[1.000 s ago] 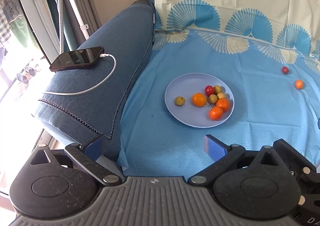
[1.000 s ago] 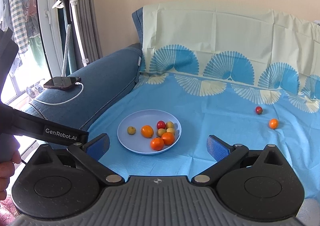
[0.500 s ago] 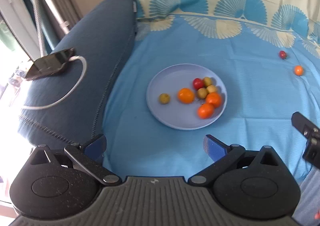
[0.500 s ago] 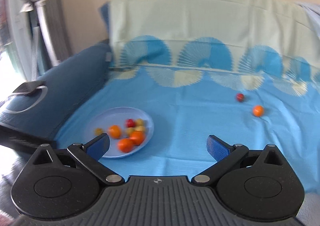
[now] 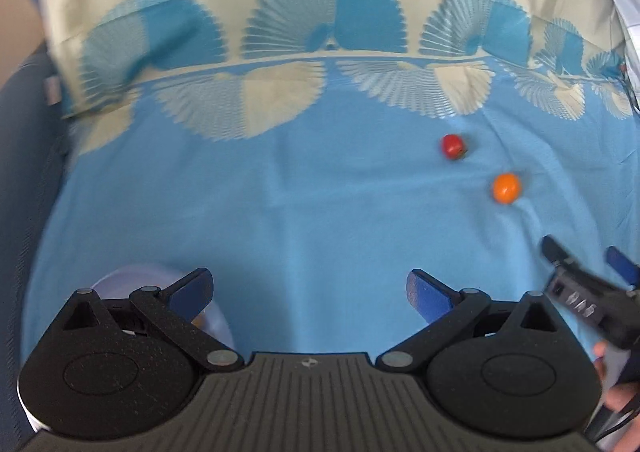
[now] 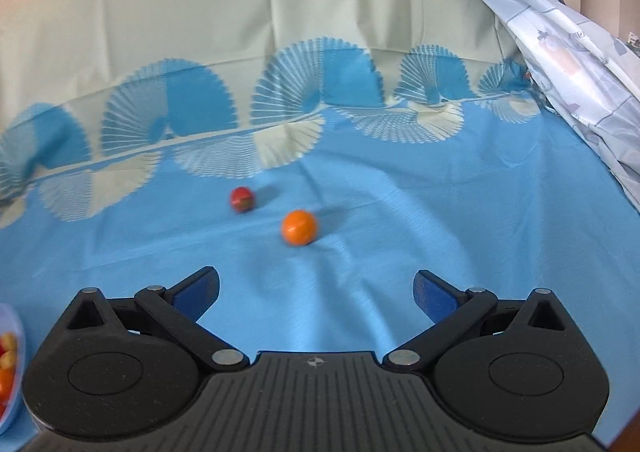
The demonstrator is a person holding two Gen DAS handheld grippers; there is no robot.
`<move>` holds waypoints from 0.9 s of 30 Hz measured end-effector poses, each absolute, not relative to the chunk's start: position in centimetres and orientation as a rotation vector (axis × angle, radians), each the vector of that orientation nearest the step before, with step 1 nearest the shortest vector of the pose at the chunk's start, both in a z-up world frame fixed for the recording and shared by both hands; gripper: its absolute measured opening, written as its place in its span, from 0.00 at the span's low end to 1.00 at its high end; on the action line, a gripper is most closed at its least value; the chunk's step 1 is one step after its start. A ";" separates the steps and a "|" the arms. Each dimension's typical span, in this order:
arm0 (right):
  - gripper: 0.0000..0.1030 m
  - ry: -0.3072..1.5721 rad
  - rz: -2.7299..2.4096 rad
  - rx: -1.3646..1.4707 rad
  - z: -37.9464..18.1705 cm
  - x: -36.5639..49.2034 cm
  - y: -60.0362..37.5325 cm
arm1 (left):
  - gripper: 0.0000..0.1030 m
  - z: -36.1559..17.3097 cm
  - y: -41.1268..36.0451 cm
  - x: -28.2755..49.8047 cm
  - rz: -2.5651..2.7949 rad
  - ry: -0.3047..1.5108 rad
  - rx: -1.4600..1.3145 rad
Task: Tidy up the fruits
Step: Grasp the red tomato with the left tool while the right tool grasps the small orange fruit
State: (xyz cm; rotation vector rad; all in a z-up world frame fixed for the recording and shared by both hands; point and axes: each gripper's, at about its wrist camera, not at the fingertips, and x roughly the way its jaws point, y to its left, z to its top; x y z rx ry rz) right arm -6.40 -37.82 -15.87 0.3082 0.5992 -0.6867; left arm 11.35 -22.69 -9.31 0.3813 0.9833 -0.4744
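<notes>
A small red fruit [image 6: 241,199] and an orange fruit [image 6: 299,227] lie loose on the blue cloth [image 6: 360,236], just ahead of my right gripper [image 6: 316,290], which is open and empty. In the left wrist view the red fruit [image 5: 453,145] and the orange fruit [image 5: 506,188] lie far ahead to the right. My left gripper [image 5: 308,292] is open and empty. The pale blue plate [image 5: 120,276] is mostly hidden behind its left finger. The plate's edge [image 6: 16,332], with several fruits, shows at the right wrist view's lower left.
The right gripper [image 5: 576,284] shows at the left wrist view's right edge. A dark blue sofa arm [image 5: 24,172] rises on the left. A pale printed sheet [image 6: 560,52] hangs at the right. The cloth covers the sofa back.
Both grippers have swung right and forward. The plate has slid to the lower left of both views. The two loose fruits are now much closer to the right gripper.
</notes>
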 end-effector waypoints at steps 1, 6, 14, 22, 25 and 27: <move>0.99 0.600 -0.674 0.301 -16.9 -5.4 -38.9 | 1.00 -10.1 -24.7 12.4 -0.509 1.002 0.370; 0.99 0.645 -0.563 0.267 -22.0 0.1 -42.5 | 1.00 -14.5 -33.9 16.0 -0.605 0.997 0.422; 0.99 0.648 -0.580 0.211 -23.9 3.7 -45.0 | 1.00 -20.5 -43.5 20.7 -0.644 1.046 0.467; 1.00 0.660 -0.585 0.195 -23.9 3.8 -44.8 | 1.00 -22.3 -43.5 21.6 -0.644 1.018 0.463; 0.99 0.659 -0.586 0.192 -23.8 3.8 -44.9 | 0.99 -22.2 -43.6 21.7 -0.636 1.021 0.465; 0.95 0.658 -0.593 0.192 -23.6 3.7 -44.9 | 0.61 -21.2 -43.0 20.8 -0.653 0.988 0.445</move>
